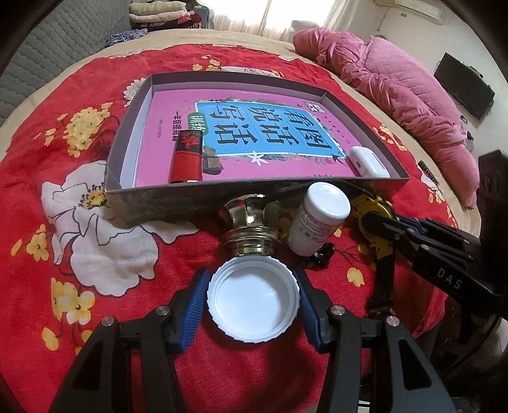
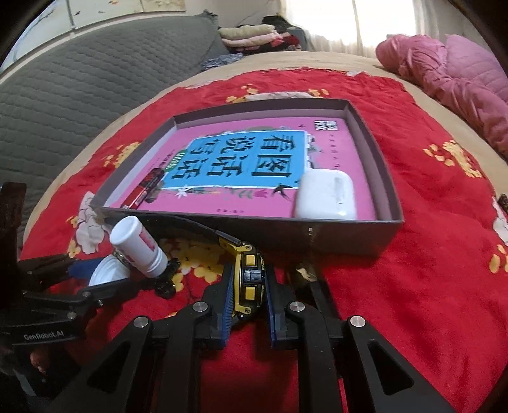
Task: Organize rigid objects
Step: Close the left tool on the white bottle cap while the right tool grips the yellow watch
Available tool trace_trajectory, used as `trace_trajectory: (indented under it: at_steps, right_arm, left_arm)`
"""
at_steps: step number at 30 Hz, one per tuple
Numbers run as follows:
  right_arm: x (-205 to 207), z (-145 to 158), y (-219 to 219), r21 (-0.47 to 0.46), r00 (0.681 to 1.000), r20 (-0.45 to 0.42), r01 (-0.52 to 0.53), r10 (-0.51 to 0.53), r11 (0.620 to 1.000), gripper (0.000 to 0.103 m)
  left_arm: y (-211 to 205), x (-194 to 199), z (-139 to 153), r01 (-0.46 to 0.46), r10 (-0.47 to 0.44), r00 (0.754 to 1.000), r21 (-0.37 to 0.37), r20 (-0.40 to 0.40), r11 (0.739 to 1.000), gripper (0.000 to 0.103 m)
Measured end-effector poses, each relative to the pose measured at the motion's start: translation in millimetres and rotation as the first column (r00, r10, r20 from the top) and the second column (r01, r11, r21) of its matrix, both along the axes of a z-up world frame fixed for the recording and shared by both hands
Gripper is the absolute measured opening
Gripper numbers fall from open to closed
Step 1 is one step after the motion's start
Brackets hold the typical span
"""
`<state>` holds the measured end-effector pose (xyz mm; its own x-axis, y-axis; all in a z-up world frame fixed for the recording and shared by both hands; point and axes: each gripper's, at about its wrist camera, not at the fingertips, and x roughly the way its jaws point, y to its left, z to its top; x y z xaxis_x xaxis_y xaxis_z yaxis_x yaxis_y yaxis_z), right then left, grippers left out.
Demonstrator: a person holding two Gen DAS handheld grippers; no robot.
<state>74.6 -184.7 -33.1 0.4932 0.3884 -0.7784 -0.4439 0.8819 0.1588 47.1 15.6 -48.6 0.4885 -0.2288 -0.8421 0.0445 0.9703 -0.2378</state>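
Note:
A shallow grey box (image 1: 158, 203) (image 2: 349, 235) lies on the red flowered bedspread; inside are a pink book (image 1: 254, 127) (image 2: 254, 165), a red lighter (image 1: 187, 159) (image 2: 146, 187) and a white earbud case (image 1: 368, 162) (image 2: 327, 198). My left gripper (image 1: 252, 303) is shut on a white plastic lid (image 1: 254, 301) (image 2: 108, 270) in front of the box. My right gripper (image 2: 247, 286) (image 1: 390, 232) is shut on a yellow-black tape measure (image 2: 249, 279) (image 1: 374, 219). A white pill bottle (image 1: 317, 219) (image 2: 139, 246) and a brass knob (image 1: 250, 228) lie between them.
A pink quilt (image 1: 397, 89) (image 2: 460, 79) lies at the bed's far right. A grey padded headboard (image 2: 79, 95) and folded clothes (image 1: 158, 12) (image 2: 250, 35) are at the far left. A small black clip (image 1: 324, 254) (image 2: 165, 282) lies by the bottle.

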Motion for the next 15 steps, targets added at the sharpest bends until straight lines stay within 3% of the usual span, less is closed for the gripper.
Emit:
trace_trajectory:
  at_steps: [3,11,15]
  right_arm:
    - [-5,5,-5,-0.03,1.0,0.02,0.025,-0.024,0.999,0.017]
    - [-15,31,-26,0.039,0.992,0.093,0.08,-0.083,0.996,0.017]
    - [-19,36,-23,0.03,0.992,0.105,0.07,-0.073,0.997,0.017]
  left_arm:
    - [1,-1,0,0.0,0.0,1.0,-0.007,0.0,1.0,0.053]
    - [3,-2,2,-0.002,0.002,1.0,-0.018,0.002,1.0,0.053]
    - [4,-3,3,-0.005,0.005,1.0,-0.023,0.004,1.0,0.051]
